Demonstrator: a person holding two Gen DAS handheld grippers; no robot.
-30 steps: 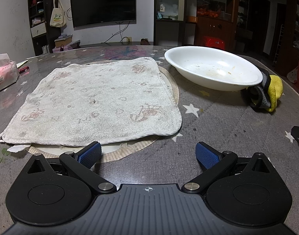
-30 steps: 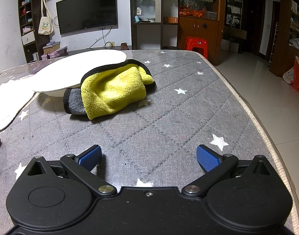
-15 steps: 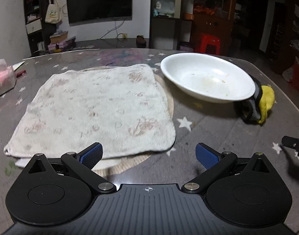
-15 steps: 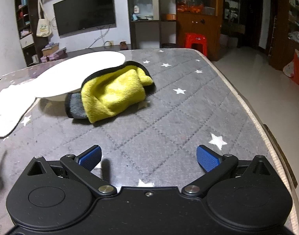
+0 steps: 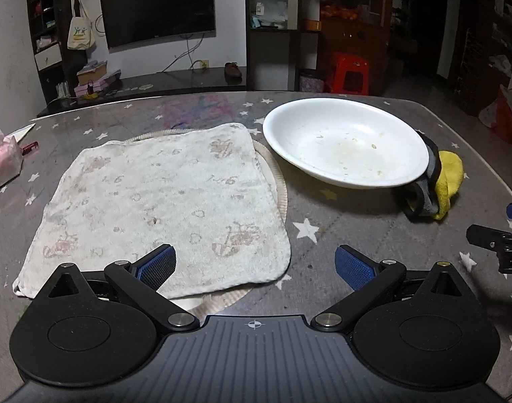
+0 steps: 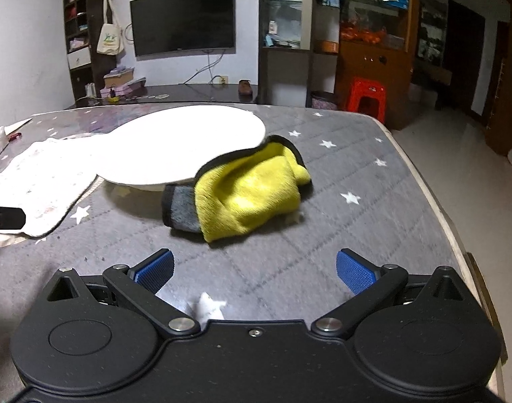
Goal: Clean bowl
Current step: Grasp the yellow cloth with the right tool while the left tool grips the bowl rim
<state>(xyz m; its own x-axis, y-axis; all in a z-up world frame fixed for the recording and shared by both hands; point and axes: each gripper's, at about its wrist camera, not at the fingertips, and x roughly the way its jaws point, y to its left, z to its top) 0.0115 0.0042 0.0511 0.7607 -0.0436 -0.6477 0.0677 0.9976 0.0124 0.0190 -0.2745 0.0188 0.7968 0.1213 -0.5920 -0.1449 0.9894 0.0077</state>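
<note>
Hovering over table [image 5: 323, 235]: left gripper [image 5: 254, 265] and right gripper [image 6: 254, 267] both wide, empty; dirty bowl [image 5: 343, 144] touching yellow cloth [image 6: 249, 194].

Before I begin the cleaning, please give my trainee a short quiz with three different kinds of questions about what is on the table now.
1. True or false: the inside of the white bowl is already spotless.
2. What lies partly under the bowl's rim: A) yellow cloth B) pink packet C) red stool
3. Fill in: both the left hand-held gripper and the right hand-held gripper are ____ and hold nothing.

Key: 1 false, small food marks show inside; 2 A; 3 open.
</note>
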